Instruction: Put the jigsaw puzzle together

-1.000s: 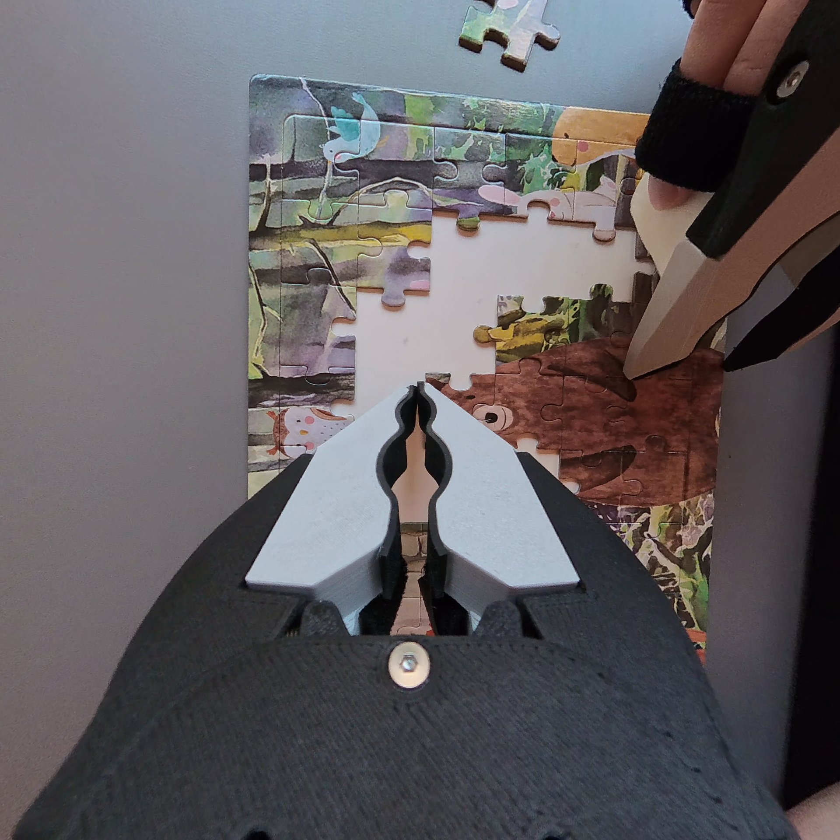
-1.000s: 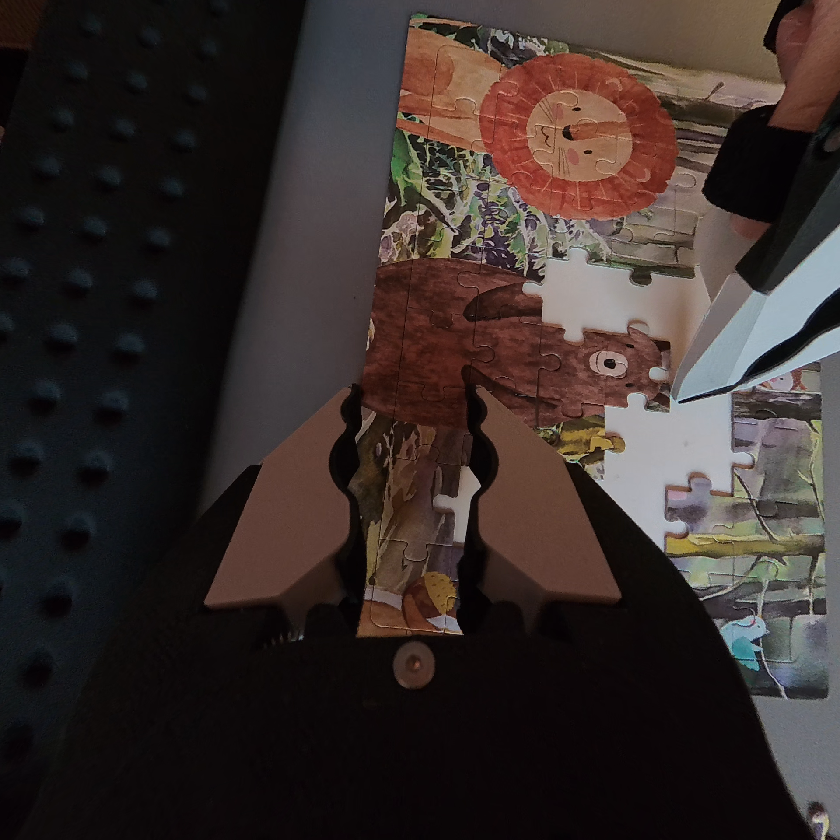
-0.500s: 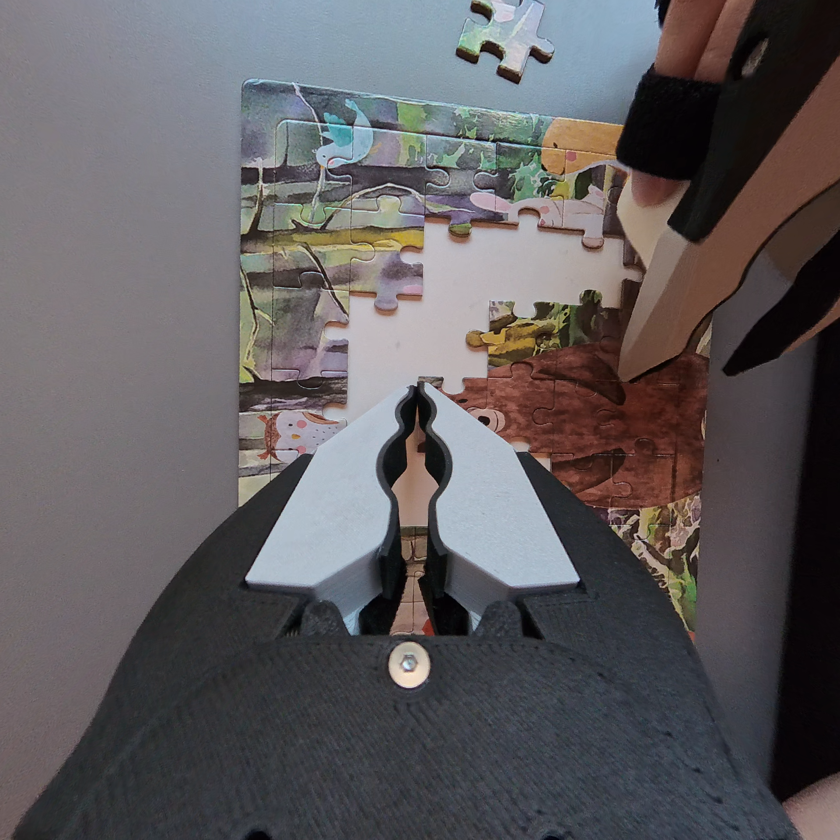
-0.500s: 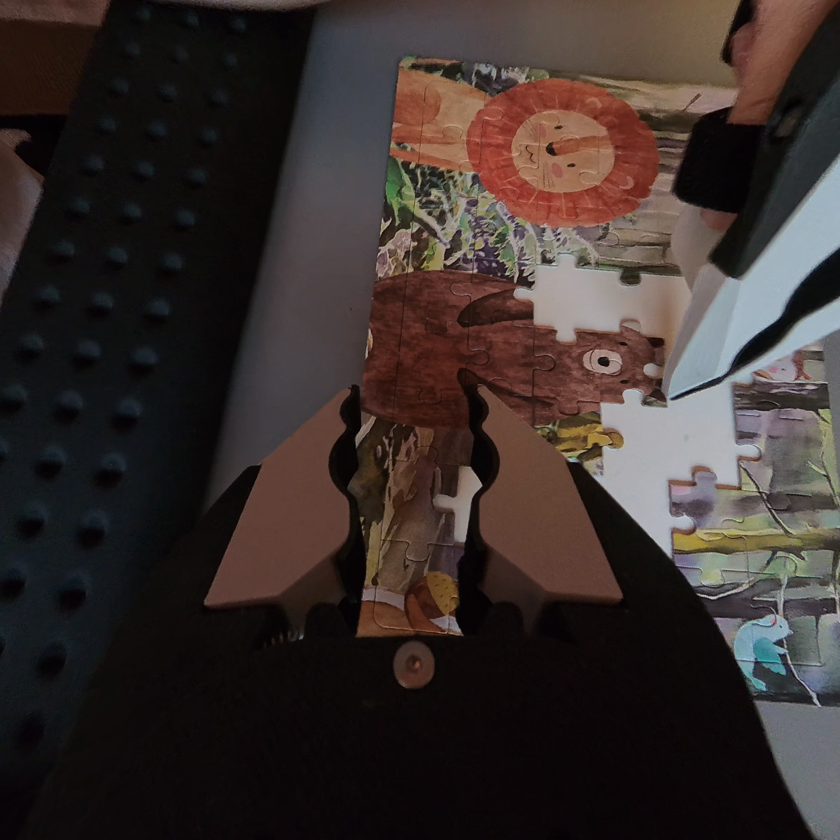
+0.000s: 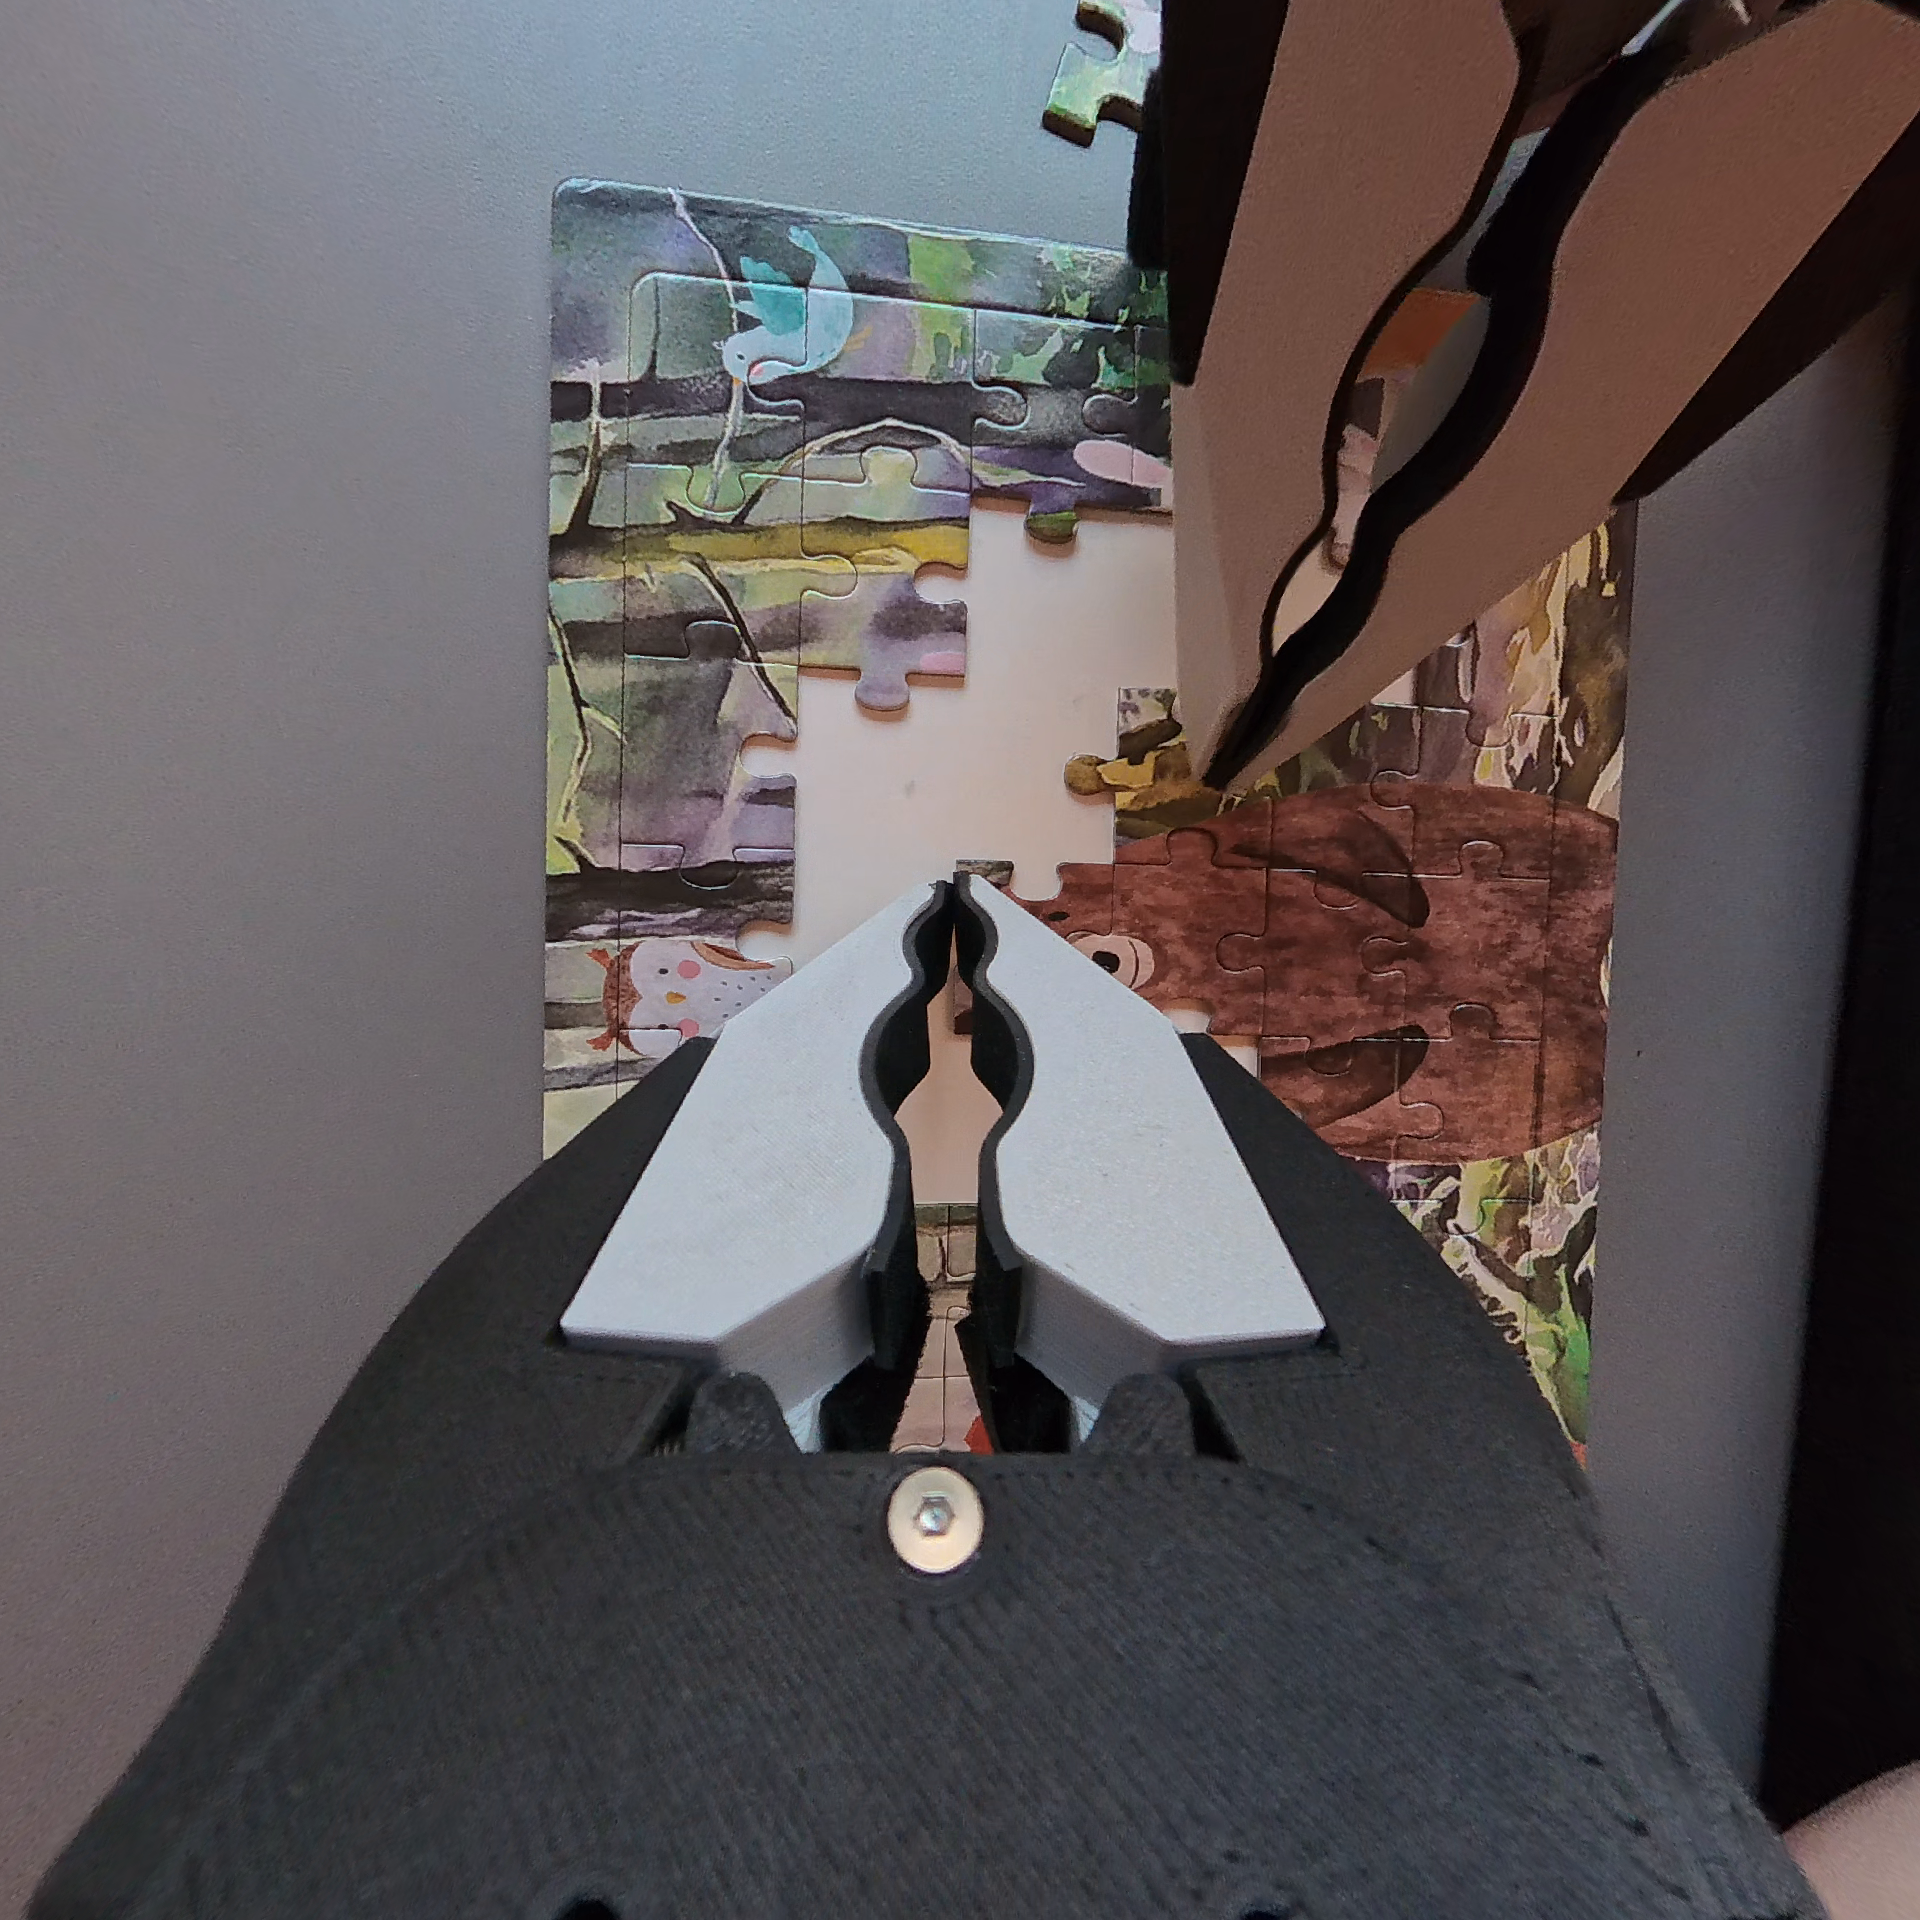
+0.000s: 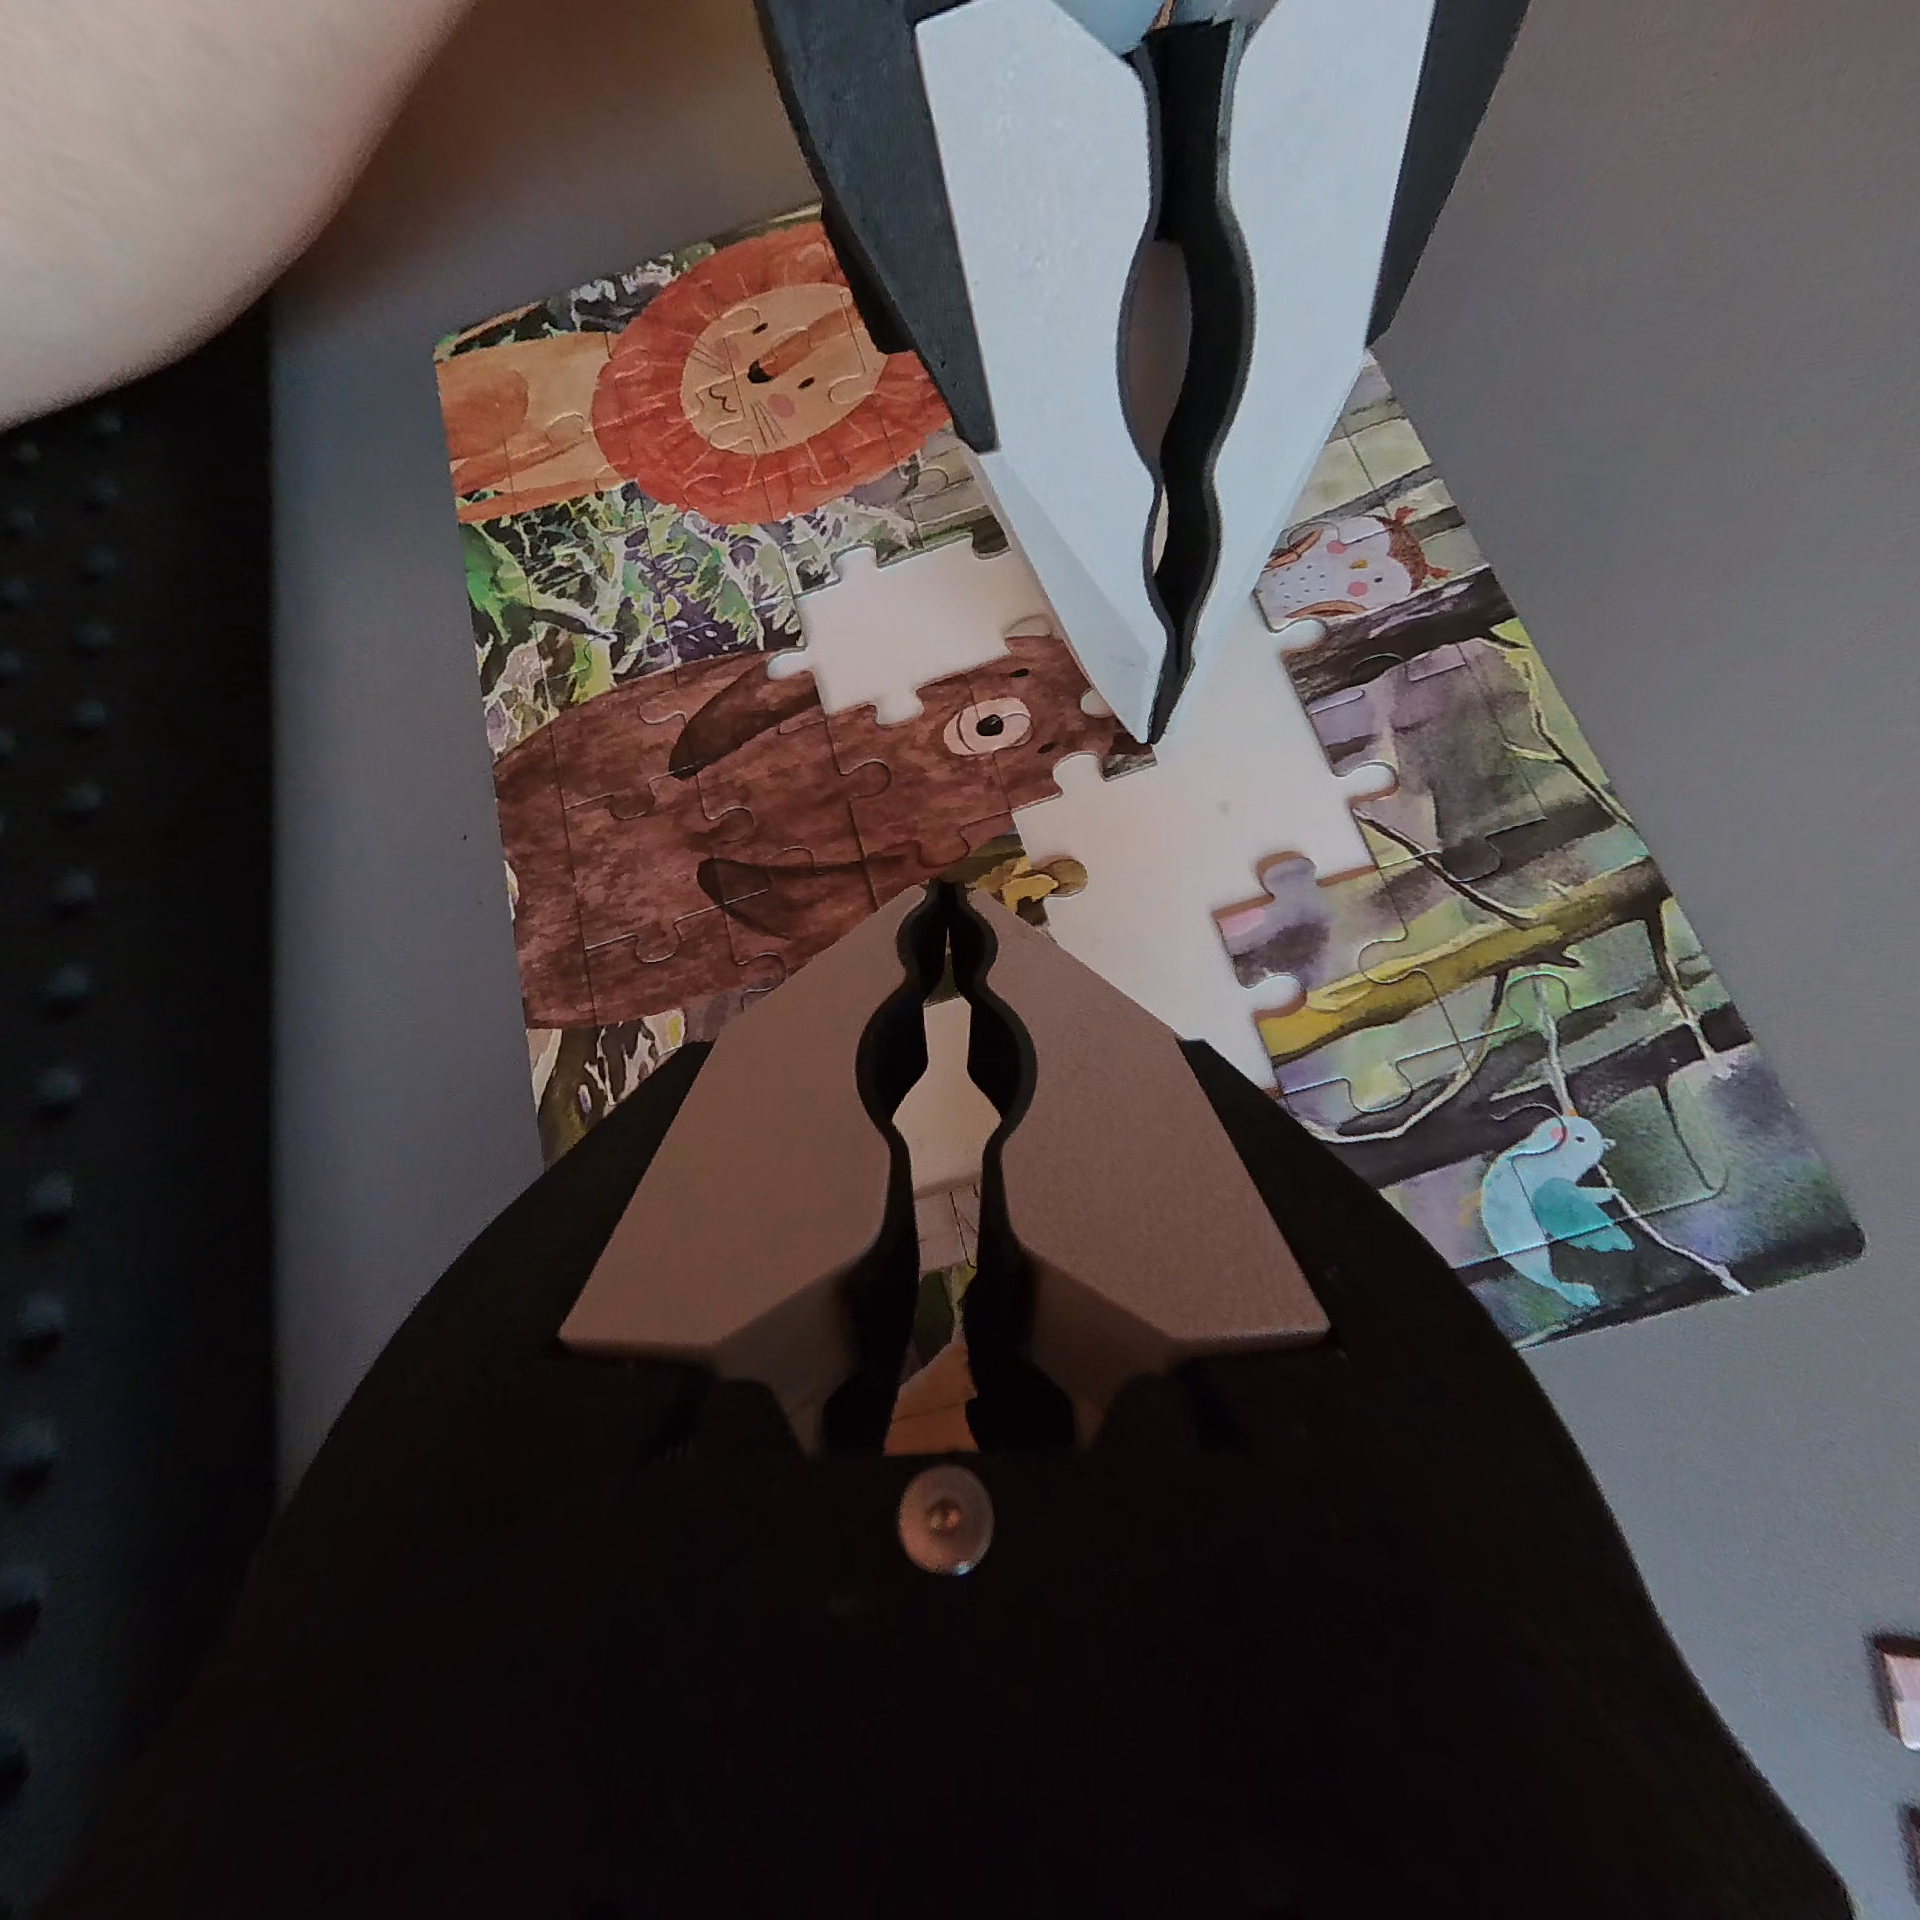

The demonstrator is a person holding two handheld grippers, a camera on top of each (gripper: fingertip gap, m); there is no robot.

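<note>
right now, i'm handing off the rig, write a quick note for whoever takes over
Left gripper: shut, empty, tips over the bear's snout beside the big white gap.
Right gripper: shut, empty, tips over the bear's lower edge.
Jigsaw puzzle: lying flat on the grey table; lion, bear, owl and blue bird areas are assembled.
Left to do: fill the big white gap in the middle and a smaller one above the bear's eye. One loose piece lies just beyond the puzzle's bird end; others are not clearly in view.
</note>
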